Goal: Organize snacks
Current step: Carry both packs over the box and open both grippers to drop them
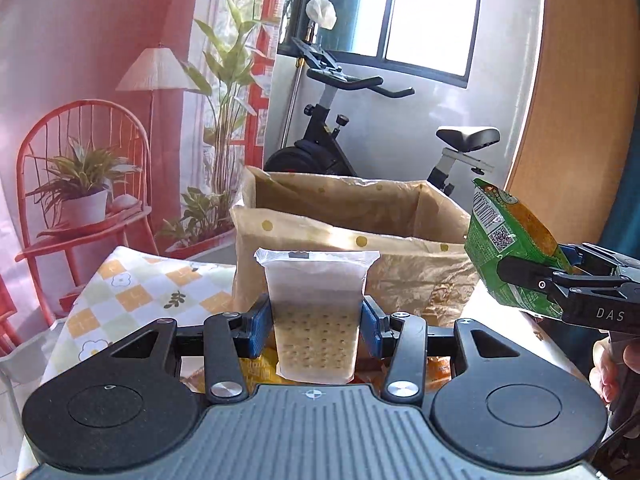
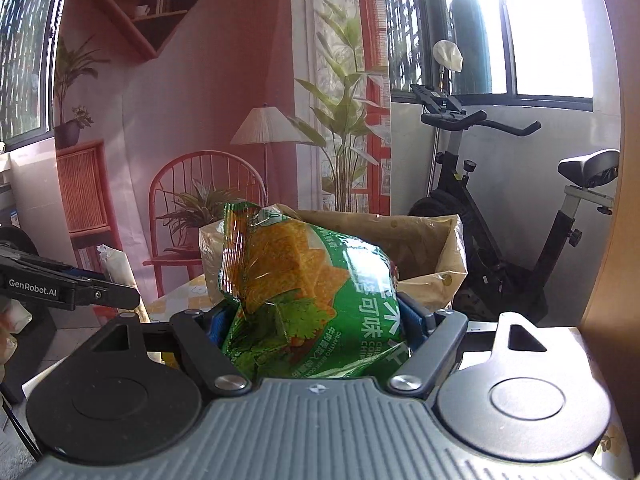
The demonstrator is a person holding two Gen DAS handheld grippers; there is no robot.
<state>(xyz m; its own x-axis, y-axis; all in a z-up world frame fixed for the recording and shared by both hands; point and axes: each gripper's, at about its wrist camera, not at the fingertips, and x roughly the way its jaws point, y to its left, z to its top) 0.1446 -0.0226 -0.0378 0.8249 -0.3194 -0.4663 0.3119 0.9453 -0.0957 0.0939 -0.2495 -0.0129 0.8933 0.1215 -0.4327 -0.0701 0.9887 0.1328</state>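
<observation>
Left wrist view: the left gripper [image 1: 316, 322] pinches a clear cracker packet [image 1: 316, 312] upright before the paper bag [image 1: 352, 256] at 12 o'clock — at 3 o'clock, the right gripper [image 1: 532, 280] grips a green chip bag [image 1: 508, 240].

Right wrist view: the right gripper [image 2: 316, 320] squeezes the chip bag [image 2: 304, 280] level before the paper bag [image 2: 424, 248] — the left gripper [image 2: 108, 292] sits at 9 o'clock.

"GenRobot.AI", left gripper [image 2: 120, 300]; "DAS", right gripper [image 1: 532, 280]

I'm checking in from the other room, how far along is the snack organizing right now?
Nothing visibly packed yet; the paper bag's inside can't be seen. In hand: the left tool grips a clear cracker pack, the right tool a green chip bag, both held near the bag's opening. Left: dropping both in, plus orange packets below the left tool.
</observation>
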